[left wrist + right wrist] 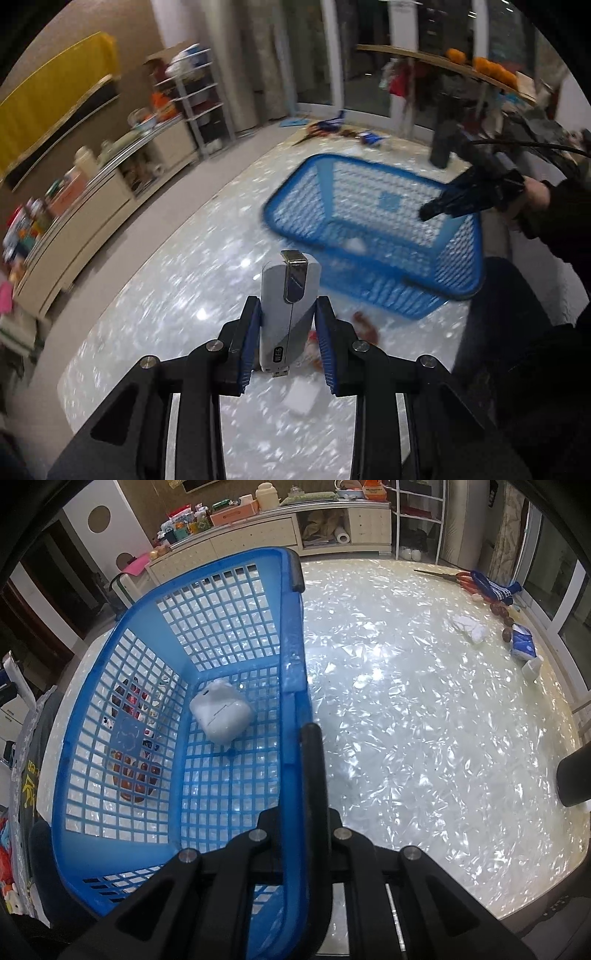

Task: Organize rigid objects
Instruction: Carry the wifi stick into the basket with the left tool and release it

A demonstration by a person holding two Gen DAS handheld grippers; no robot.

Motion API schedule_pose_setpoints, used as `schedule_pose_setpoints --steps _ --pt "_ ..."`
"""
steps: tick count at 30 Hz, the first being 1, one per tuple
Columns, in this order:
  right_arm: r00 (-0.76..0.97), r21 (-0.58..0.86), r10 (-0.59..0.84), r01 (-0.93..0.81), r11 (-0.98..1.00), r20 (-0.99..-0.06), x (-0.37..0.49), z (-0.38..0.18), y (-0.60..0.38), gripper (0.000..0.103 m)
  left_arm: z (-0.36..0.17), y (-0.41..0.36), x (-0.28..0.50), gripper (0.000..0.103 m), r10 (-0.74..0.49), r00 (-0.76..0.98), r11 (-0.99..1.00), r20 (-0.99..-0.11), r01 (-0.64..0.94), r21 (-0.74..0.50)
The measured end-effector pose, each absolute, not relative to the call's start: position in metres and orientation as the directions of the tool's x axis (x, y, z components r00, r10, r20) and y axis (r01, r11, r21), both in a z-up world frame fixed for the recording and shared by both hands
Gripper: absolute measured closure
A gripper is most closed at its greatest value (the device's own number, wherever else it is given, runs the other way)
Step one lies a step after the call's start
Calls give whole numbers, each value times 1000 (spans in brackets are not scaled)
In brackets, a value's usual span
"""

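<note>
While my left gripper pinches a WiFi dongle w/ its jaws, it's above the worktop. My right gripper's jaws clamp the blue basket rim; earbud case inside.

Left tool clamped; right tool closed, angled down

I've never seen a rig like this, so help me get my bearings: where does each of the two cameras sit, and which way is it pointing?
Left wrist: sits on the left gripper, looking down along its fingers at the WiFi dongle they clamp, above the table; the person's other hand shows too.
Right wrist: sits on the right gripper, looking steeply down at the basket wall it pinches, with a white case inside.
Shared: both see the blue basket and the pearly table.
</note>
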State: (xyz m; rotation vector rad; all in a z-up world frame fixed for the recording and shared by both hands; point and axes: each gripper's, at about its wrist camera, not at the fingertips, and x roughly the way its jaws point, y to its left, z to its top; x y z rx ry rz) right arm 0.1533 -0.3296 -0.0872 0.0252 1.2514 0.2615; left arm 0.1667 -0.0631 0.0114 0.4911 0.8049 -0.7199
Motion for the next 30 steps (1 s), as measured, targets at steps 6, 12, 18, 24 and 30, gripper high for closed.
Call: schedule_pose_setpoints --steps 6,12,18,24,30 --pt "292 169 217 -181 969 -932 154 -87 -331 97 25 -118 164 70 -463 450 576 -764 807 126" --pt "298 182 228 -174 968 -927 154 -87 -333 96 22 -163 172 70 -488 418 531 -767 839 119" --pt "299 186 233 -178 966 -925 154 -87 -333 96 5 -195 183 70 -489 377 500 -787 860 102" --pt "305 203 248 -173 964 -919 154 -87 -335 96 -27 -216 199 70 -460 334 493 -823 866 76" --pt "308 211 256 -172 962 -916 157 -87 -336 96 -61 -231 209 70 -420 294 482 -859 874 63"
